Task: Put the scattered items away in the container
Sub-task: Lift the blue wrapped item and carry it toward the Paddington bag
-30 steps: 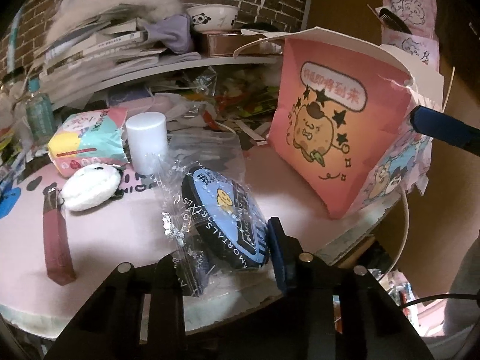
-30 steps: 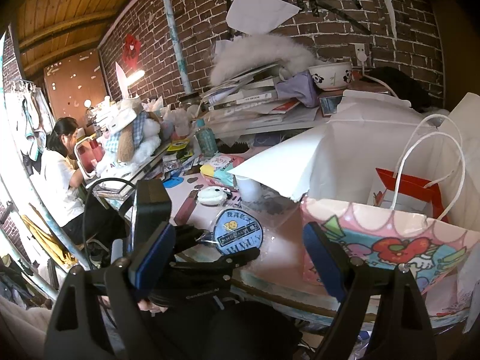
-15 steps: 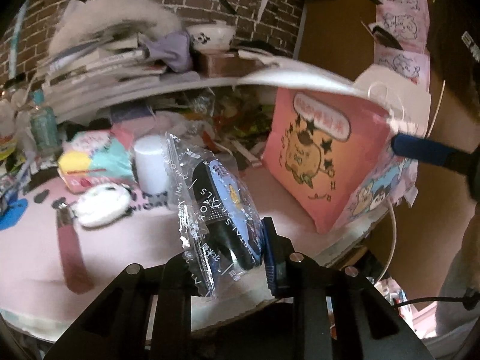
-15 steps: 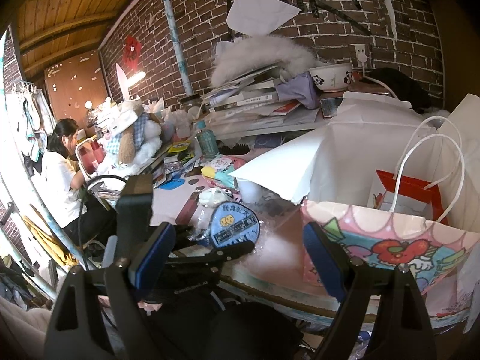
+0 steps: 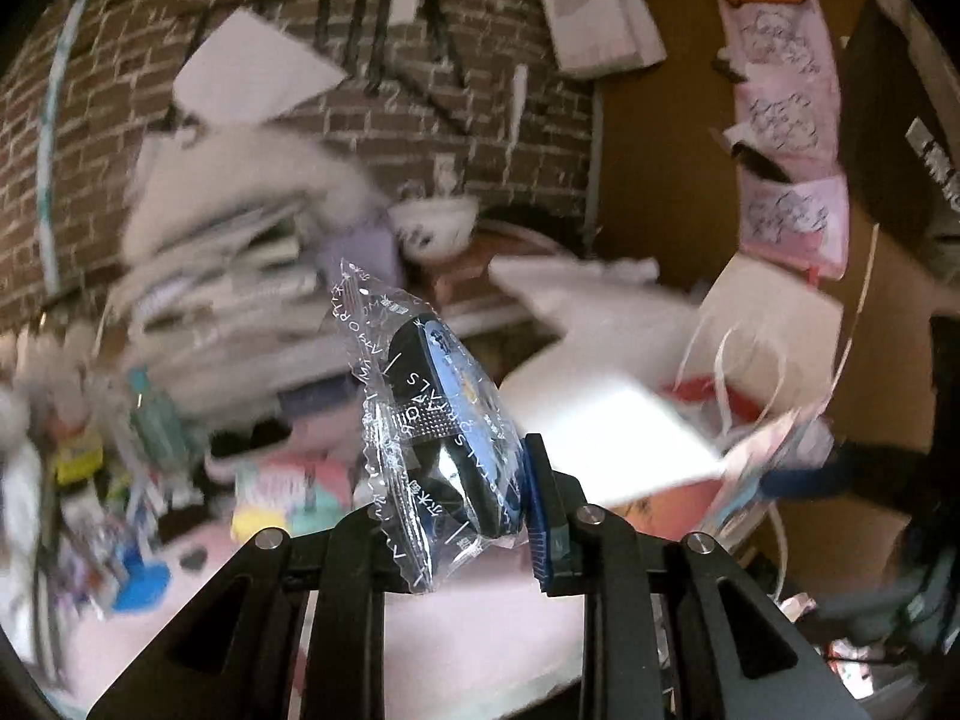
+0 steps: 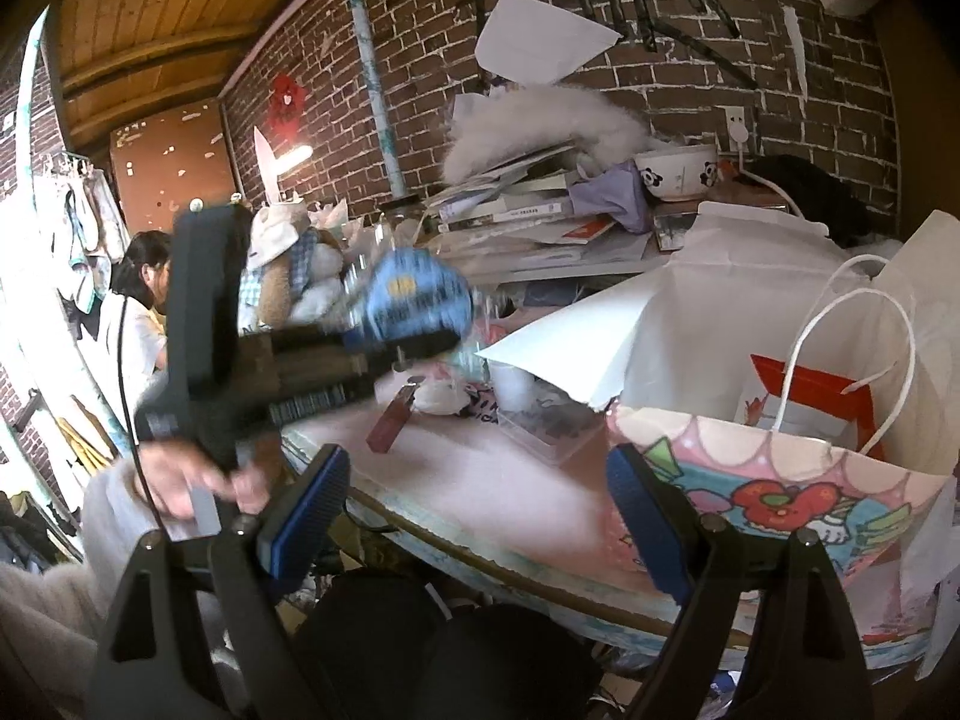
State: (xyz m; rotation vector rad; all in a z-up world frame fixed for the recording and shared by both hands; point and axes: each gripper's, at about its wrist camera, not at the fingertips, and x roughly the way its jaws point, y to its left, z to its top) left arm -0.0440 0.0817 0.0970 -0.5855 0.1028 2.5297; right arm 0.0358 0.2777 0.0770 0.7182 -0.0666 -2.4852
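Note:
My left gripper [image 5: 456,516] is shut on a round blue and black item in a clear plastic wrapper [image 5: 444,420], held up in the air above the pink table [image 5: 480,612]. The right wrist view shows the same wrapped item [image 6: 414,300] blurred, high over the table's left end, in the left gripper [image 6: 384,354] held by a hand [image 6: 180,480]. My right gripper [image 6: 474,516] stands open at the table's near edge, nothing between its fingers. The cartoon paper bag [image 6: 780,498] with white cord handles stands open just to its right.
On the table [image 6: 480,468] lie a dark red strip [image 6: 390,423], a white round pouch [image 6: 441,396], a white cylinder [image 6: 510,387] and a clear plastic box [image 6: 546,426]. A shelf of stacked books [image 6: 528,216] lines the brick wall. A person [image 6: 138,300] sits far left.
My left gripper has closed on the wrapped item and lifted it off the table, well up into the air. The right gripper has stayed still and open.

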